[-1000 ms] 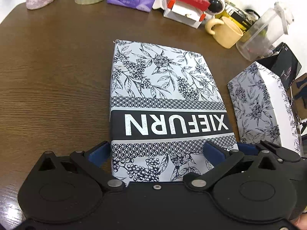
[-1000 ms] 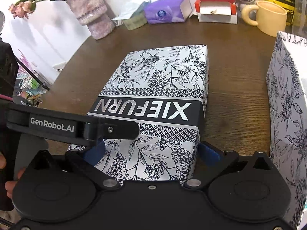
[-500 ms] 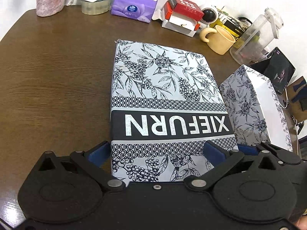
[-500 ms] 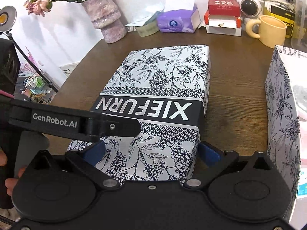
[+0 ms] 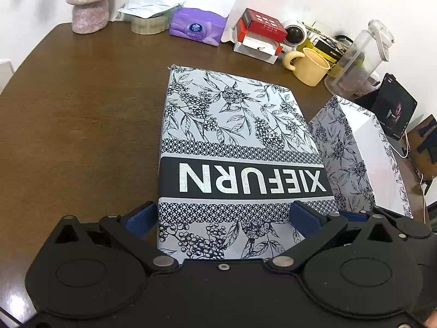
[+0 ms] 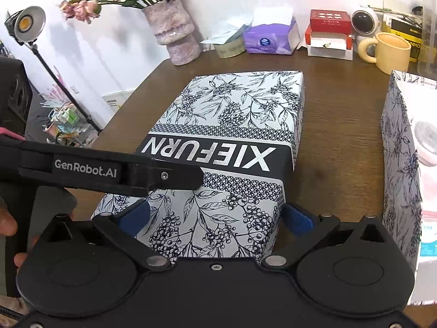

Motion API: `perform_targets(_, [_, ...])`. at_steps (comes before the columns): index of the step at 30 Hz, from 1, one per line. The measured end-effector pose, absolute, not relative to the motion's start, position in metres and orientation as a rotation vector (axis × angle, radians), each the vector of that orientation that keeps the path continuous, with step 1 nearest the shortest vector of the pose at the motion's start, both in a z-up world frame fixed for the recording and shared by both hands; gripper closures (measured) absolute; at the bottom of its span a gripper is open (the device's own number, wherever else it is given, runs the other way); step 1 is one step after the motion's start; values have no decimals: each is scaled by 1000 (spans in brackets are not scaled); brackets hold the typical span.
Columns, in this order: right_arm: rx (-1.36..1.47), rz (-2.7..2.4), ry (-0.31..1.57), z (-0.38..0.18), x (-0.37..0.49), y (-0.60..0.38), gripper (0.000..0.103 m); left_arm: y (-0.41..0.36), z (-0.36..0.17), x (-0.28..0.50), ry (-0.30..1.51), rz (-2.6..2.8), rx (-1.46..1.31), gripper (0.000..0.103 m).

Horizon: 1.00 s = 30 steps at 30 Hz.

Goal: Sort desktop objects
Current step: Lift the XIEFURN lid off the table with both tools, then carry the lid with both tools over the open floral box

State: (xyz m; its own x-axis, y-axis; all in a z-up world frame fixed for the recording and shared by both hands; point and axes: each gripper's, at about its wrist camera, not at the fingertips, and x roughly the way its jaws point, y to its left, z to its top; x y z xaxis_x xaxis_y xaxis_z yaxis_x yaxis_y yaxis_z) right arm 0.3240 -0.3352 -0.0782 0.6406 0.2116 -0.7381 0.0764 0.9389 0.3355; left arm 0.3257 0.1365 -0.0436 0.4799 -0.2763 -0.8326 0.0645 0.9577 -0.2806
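A flat floral box lid marked XIEFURN [image 5: 235,136] [image 6: 232,142] sits between both grippers above the brown table [image 5: 82,125]. My left gripper [image 5: 224,216] has its blue pads on the lid's near end, one on each side edge. My right gripper [image 6: 215,218] grips the same near end the same way. The matching open box base [image 5: 355,158] stands to the right on the table; in the right wrist view [image 6: 398,158] it holds a pale round item. The left gripper's body [image 6: 109,169] crosses the right wrist view.
Along the back edge stand a pink vase [image 5: 88,13], a tape roll [image 5: 148,24], a purple tissue pack [image 5: 196,28], a red and white box [image 5: 259,35], a yellow mug [image 5: 308,67] and a clear jug [image 5: 357,60]. A tablet [image 5: 393,109] leans at the far right.
Both grippers and the lid have risen and pulled back: more of the table's back edge, the vase and the box base's inside now show.
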Motion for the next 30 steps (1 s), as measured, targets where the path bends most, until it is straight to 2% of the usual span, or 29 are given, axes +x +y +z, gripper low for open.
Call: perform_targets(30, [312, 256, 852, -53, 171, -249, 0, 92, -20, 151, 996, -51, -282, 0])
